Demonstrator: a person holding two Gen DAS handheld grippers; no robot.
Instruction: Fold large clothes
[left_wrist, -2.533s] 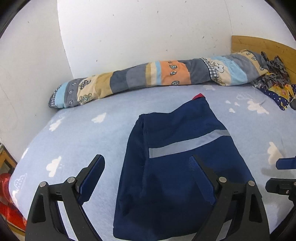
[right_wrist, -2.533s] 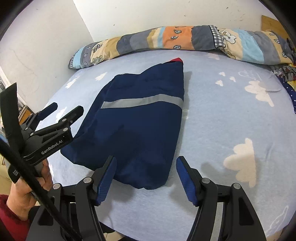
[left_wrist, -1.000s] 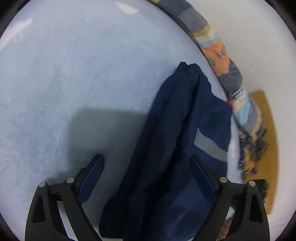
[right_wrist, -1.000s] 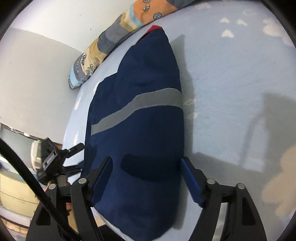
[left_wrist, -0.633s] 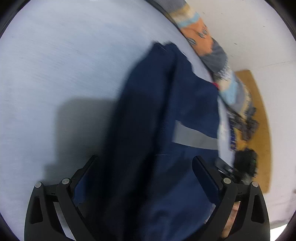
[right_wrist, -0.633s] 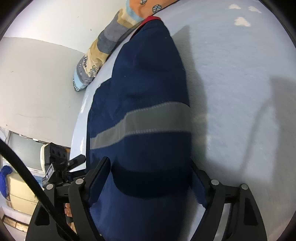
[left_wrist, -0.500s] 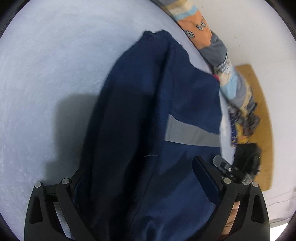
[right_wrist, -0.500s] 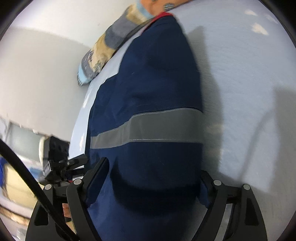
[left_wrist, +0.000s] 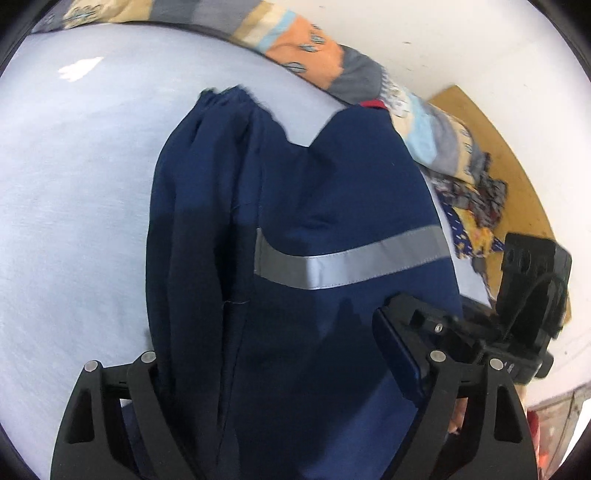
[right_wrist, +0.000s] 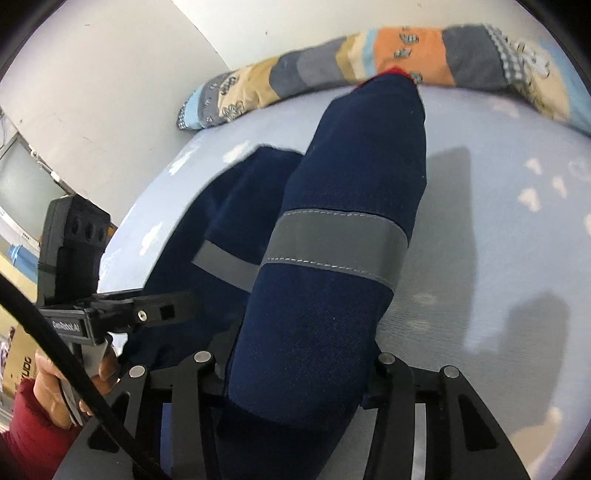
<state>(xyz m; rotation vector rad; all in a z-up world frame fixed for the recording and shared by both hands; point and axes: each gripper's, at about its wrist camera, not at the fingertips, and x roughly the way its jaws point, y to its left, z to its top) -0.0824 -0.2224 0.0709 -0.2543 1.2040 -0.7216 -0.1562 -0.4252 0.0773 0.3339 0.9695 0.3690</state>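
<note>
A folded navy garment (left_wrist: 295, 206) with a grey reflective stripe (left_wrist: 351, 258) lies on the light blue bed sheet (left_wrist: 74, 184). My left gripper (left_wrist: 273, 354) straddles its near left part, jaws wide, cloth filling the gap. My right gripper (right_wrist: 295, 373) is closed in on the garment's (right_wrist: 332, 258) near right edge, which bulges up between the fingers and lifts off the sheet (right_wrist: 498, 221). The right gripper also shows at the right of the left wrist view (left_wrist: 524, 314), and the left gripper at the left of the right wrist view (right_wrist: 110, 310).
A long patchwork bolster (right_wrist: 369, 62) runs along the white wall at the back. A heap of patterned clothes (left_wrist: 472, 206) lies at the bed's far right by a wooden headboard (left_wrist: 517, 166). A hand in a red sleeve (right_wrist: 33, 413) holds the left gripper.
Both grippers have come down onto the near end of the garment. The right one has closed on its edge and raised it into a hump; the left has slid over the cloth.
</note>
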